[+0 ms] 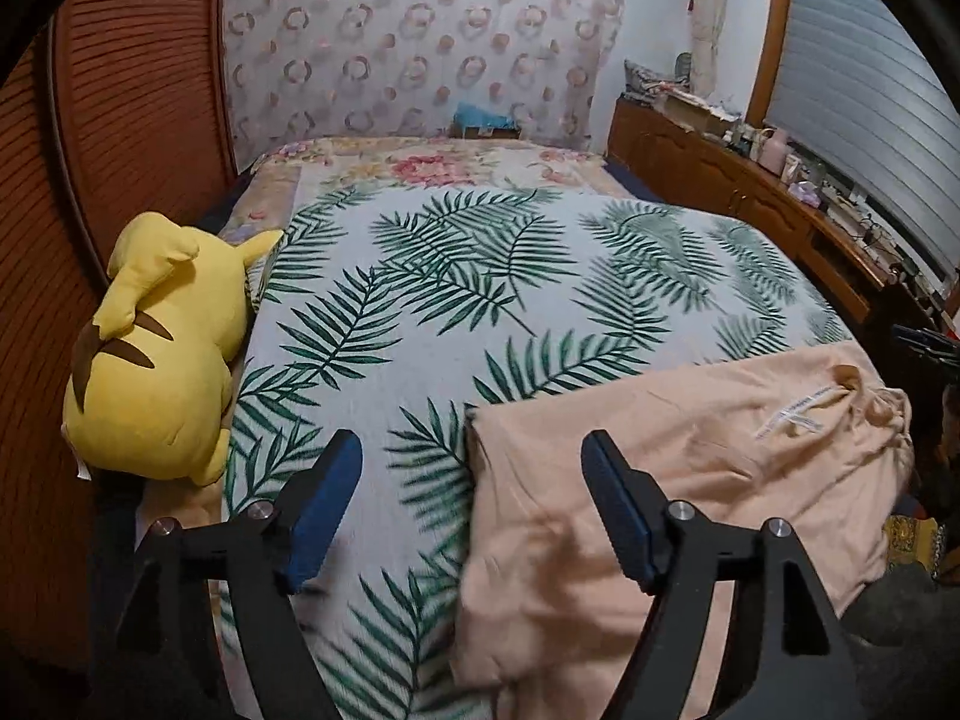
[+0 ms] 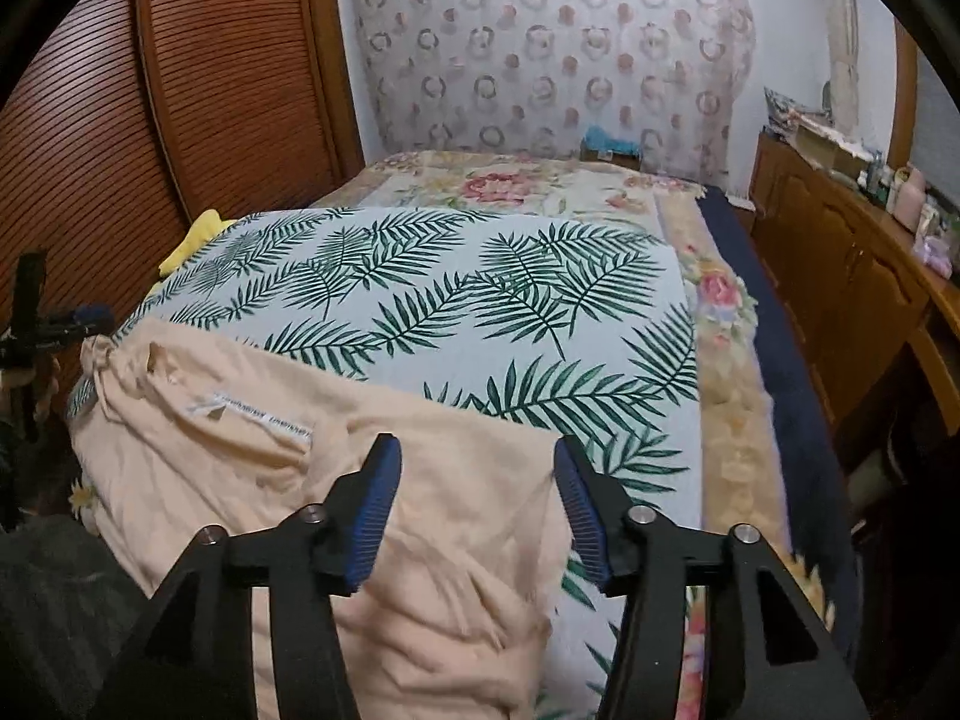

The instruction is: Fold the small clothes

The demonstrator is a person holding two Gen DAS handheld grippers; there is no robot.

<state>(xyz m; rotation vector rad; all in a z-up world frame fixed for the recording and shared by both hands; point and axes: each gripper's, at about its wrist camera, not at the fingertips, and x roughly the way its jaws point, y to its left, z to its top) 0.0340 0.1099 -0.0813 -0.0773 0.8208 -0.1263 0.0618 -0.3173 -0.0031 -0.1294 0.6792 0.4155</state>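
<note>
A peach-coloured cotton garment (image 1: 678,468) lies on the near end of a bed, spread over a white cover printed with green palm fronds (image 1: 456,300), as a person works at folding small clothes with two handheld tools. The left gripper (image 1: 471,504) hangs above the garment's left edge with its blue-padded fingers (image 1: 324,510) wide apart, one over bare cover and the other over the cloth, nothing between them. The right gripper (image 2: 474,498) stands over the garment's right edge, its ribbed blue pads (image 2: 375,516) likewise parted and empty, cloth beneath one, the edge of the fabric beneath the other.

Judging by its lie, the garment is partly folded: the far edge runs fairly straight across the cover, a white care label (image 2: 258,414) faces up, and a bunched waistband or neck opening (image 1: 864,402) sits at one corner. The near part looks rumpled and droops over the edge of the bed, so smoothing and at least one more fold appear to remain.

Much stays unclear. The garment's near hem is cut off by the bottom of both views and masked by the gripper frames, so what kind of garment it is cannot be told. The near cloth is blurred. A yellow plush toy with brown stripes (image 1: 156,354) rests beside the cover, against a slatted wooden wardrobe door (image 1: 120,120).
</note>
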